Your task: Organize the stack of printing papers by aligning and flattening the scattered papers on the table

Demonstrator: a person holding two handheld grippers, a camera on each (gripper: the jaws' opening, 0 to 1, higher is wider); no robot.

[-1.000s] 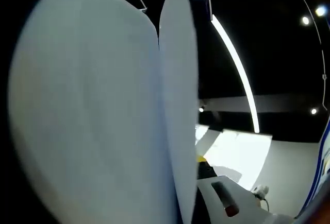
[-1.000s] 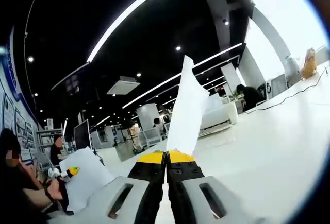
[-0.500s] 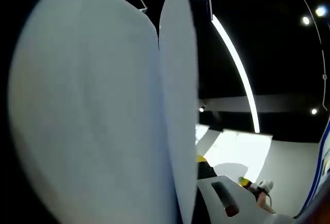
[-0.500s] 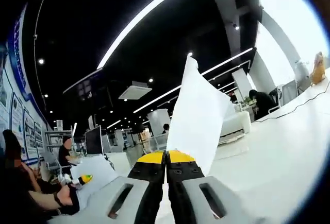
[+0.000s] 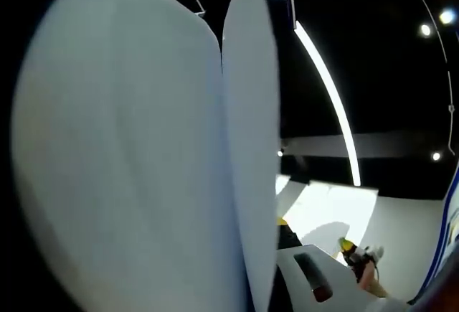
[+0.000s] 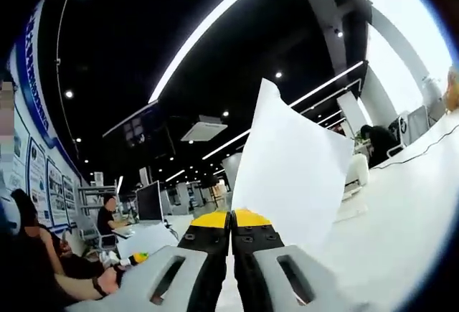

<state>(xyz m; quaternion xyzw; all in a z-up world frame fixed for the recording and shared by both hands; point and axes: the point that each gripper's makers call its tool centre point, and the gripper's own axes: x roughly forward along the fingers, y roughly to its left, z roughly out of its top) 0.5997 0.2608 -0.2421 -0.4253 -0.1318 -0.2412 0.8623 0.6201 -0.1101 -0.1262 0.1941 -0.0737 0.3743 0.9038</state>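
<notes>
We hold paper up off the table with both grippers.

In the right gripper view, our right gripper has its yellow-tipped jaws pressed together on the bottom edge of a white sheet, which stands up from the jaws and leans to the right against the dark ceiling with its long light strips. The white table stretches away on the right, and low on the left the left gripper shows in a person's hand. In the left gripper view, white papers stand close before the lens and hide most of our own jaws, so we cannot tell how they stand. Low on the right the other gripper shows above the table.
</notes>
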